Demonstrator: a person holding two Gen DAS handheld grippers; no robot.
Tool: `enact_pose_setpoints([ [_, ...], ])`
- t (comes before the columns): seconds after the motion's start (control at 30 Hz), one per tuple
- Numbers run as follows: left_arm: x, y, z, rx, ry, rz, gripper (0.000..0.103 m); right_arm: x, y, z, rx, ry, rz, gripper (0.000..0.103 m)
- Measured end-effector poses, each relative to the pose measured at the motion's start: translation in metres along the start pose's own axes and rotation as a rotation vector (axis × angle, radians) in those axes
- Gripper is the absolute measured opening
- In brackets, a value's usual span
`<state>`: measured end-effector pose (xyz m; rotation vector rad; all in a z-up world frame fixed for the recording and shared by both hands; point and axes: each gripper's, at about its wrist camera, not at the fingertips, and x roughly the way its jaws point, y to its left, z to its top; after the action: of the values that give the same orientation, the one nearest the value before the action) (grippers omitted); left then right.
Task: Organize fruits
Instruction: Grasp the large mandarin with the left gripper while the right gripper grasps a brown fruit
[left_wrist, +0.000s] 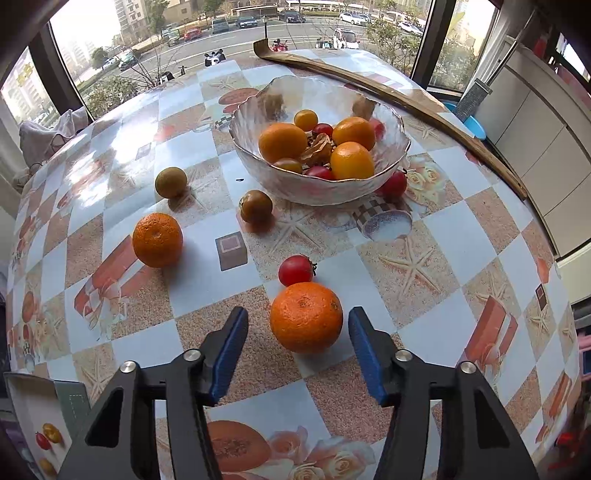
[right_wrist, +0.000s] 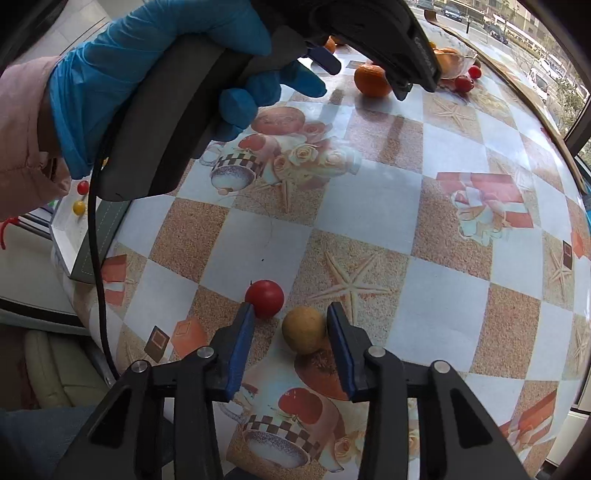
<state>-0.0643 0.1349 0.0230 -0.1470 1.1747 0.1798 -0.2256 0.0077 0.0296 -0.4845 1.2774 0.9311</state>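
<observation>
straddling an orange (left_wrist: 306, 316) on the table (left_wrist: 417, 236) short of the bowl (left_wrist: 388, 168), the left gripper (left_wrist: 298, 328) stood apart, untouching. the right gripper (right_wrist: 291, 325) bracketed a small yellowish fruit (right_wrist: 304, 329), one pad touching, no squeeze evident. both looked firm, round, likely to roll; grip across the middle.

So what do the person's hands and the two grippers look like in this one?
Both the left gripper and right gripper have black angular linkages, silver pivot pins and blue ribbed pads. The person's left hand wears a blue glove with a pink sleeve; a black cable hangs from the handle.
</observation>
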Motion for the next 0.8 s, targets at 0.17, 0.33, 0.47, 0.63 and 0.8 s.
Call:
enact_pose_setpoints([
  [0.17, 0.0, 0.004, -0.004, -0.015, 0.002, -0.022, 0.041, -0.001, 0.001, 0.0, 0.017, 0.013, 0.046, 0.026],
  [0.33, -0.014, 0.012, -0.015, -0.02, -0.012, -0.032, 0.041, -0.015, -0.019, 0.003, 0.125, -0.005, 0.069, 0.026],
  [0.47, -0.028, 0.024, -0.026, -0.043, -0.023, -0.037, 0.041, -0.022, -0.04, 0.007, 0.244, -0.015, 0.096, 0.026],
  [0.63, -0.049, 0.04, -0.045, -0.077, -0.033, -0.039, 0.041, -0.025, -0.054, 0.015, 0.302, -0.02, 0.098, 0.026],
  [0.8, -0.068, 0.059, -0.067, -0.115, -0.035, -0.031, 0.041, -0.023, -0.053, 0.03, 0.301, -0.016, 0.101, 0.026],
])
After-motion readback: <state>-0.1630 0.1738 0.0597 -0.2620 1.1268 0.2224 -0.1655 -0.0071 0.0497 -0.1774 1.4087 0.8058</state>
